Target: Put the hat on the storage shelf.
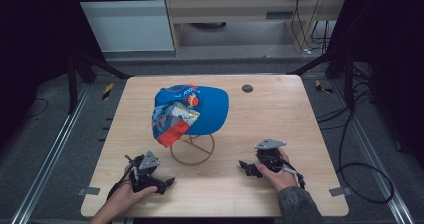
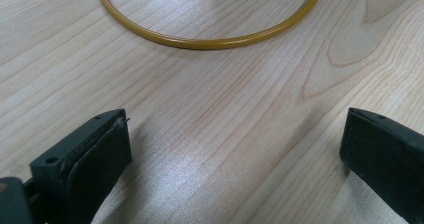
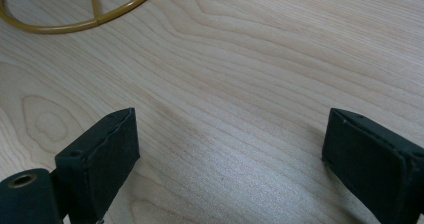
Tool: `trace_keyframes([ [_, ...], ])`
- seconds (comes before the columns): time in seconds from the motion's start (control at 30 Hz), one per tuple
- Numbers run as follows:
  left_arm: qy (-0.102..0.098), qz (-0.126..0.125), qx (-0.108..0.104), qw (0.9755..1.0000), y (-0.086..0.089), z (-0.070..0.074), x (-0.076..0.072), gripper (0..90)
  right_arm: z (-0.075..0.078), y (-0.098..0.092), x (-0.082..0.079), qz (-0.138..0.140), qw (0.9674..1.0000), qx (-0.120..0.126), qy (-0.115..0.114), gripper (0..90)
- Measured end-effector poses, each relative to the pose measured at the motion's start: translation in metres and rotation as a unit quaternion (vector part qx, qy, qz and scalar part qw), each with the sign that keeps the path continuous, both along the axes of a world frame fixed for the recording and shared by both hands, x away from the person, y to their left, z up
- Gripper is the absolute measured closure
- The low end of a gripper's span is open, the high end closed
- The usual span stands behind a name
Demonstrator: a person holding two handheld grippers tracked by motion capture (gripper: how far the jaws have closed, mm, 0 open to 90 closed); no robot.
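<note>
A blue cap (image 1: 192, 109) with a patterned, red-edged brim sits on top of a yellow wire stand, whose round base ring (image 1: 192, 151) rests on the wooden table (image 1: 280, 114). My left gripper (image 1: 167, 183) lies low at the front left, open, its jaws pointing right toward the ring (image 2: 210, 39). At the front right, my right gripper (image 1: 244, 166) is open too, pointing left toward the stand; the ring (image 3: 75, 24) shows at the top left of its view. Nothing lies between either pair of jaws.
A small dark round disc (image 1: 247, 88) is set into the table near its far edge. Tape tabs (image 1: 89, 190) mark the front corners. Cables (image 1: 365, 179) trail on the floor at the right, and metal rails run along both sides.
</note>
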State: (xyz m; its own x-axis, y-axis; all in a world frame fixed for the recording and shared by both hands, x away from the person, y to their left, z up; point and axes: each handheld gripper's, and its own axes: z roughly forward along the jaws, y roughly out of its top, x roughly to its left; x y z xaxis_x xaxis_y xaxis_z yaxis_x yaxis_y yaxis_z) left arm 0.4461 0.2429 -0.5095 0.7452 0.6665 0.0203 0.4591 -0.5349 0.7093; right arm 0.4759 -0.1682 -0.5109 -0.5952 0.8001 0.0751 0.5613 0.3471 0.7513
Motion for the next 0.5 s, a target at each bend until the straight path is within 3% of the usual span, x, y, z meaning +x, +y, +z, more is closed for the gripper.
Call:
trace_keyframes([
  [0.2, 0.000, 0.000, 0.000, 1.0000, 0.000, 0.000, 0.000, 0.0, -0.001, 0.008, -0.006, -0.001, 0.9990, -0.042, -0.013, 7.0],
  [0.5, 0.000, -0.002, 0.001, 1.0000, 0.000, 0.000, 0.000, 0.0, -0.001, 0.000, -0.014, -0.020, 0.9989, -0.041, -0.011, 6.2],
])
